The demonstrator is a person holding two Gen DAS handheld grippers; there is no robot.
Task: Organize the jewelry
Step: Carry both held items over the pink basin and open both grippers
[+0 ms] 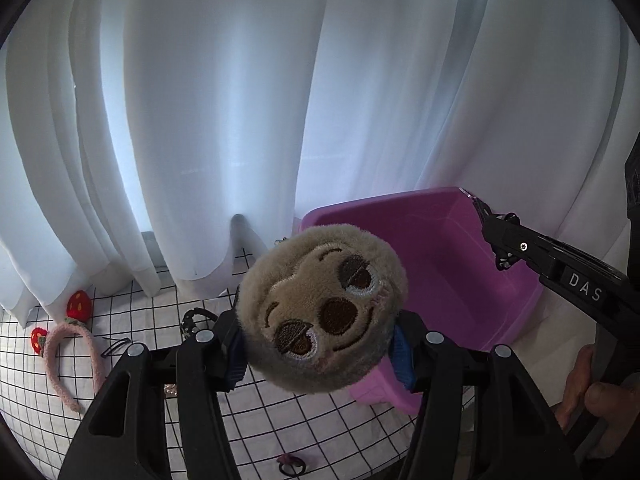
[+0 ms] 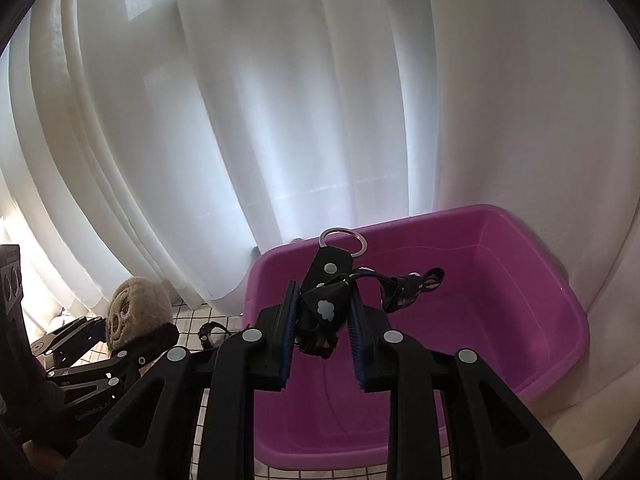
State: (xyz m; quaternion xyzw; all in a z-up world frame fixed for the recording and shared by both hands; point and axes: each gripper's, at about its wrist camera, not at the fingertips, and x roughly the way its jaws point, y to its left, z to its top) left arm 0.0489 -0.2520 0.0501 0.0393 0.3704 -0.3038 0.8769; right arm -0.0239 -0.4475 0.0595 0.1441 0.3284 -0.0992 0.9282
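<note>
My left gripper (image 1: pixel 318 354) is shut on a round beige plush charm with a sloth face (image 1: pixel 322 306), held up in front of the purple bin (image 1: pixel 440 248). From the right wrist view the plush charm (image 2: pixel 134 308) and left gripper (image 2: pixel 100 330) sit at lower left, beside the purple bin (image 2: pixel 520 280). My right gripper (image 2: pixel 324 332) is shut on a black strap keychain with white cloud prints and a metal ring (image 2: pixel 332 280), held over the bin's near edge. The right gripper (image 1: pixel 486 220) reaches in from the right in the left wrist view.
A pink fuzzy headband with red strawberries (image 1: pixel 70 356) lies at left on the white grid-patterned cloth (image 1: pixel 304 432). A black hair clip (image 1: pixel 116 346), a black ring item (image 1: pixel 194 320) and a dark hair tie (image 1: pixel 292 466) lie nearby. White curtains (image 1: pixel 280 100) hang behind. A hand (image 1: pixel 592 396) shows at right.
</note>
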